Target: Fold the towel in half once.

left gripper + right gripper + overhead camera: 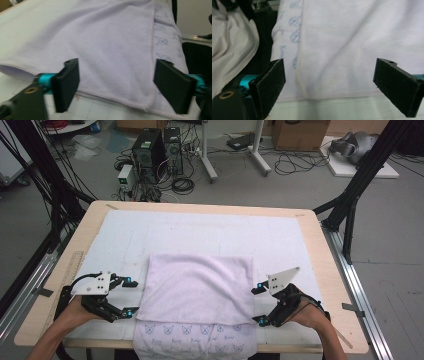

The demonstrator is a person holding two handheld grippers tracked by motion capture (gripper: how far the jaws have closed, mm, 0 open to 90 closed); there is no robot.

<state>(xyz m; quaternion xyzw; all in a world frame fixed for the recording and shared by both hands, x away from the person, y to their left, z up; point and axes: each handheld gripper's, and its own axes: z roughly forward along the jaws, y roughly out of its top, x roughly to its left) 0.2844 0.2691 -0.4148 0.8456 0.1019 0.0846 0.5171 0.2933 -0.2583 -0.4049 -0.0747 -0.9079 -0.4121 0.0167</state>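
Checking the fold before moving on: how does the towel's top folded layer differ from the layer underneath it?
The top folded layer is plain pale lilac; the bottom layer carries a row of small blue printed figures. The top layer lies wholly on the table; the bottom layer sticks out beyond it and hangs over the near edge. Both are the same soft lilac towel, lying flat.

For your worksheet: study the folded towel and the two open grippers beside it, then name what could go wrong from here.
1. The towel hangs over the near edge of the table; its printed end could drag the fold toward the floor.
2. The left gripper and right gripper stand open at the towel's side hems; closing there may catch just one layer and undo the fold.
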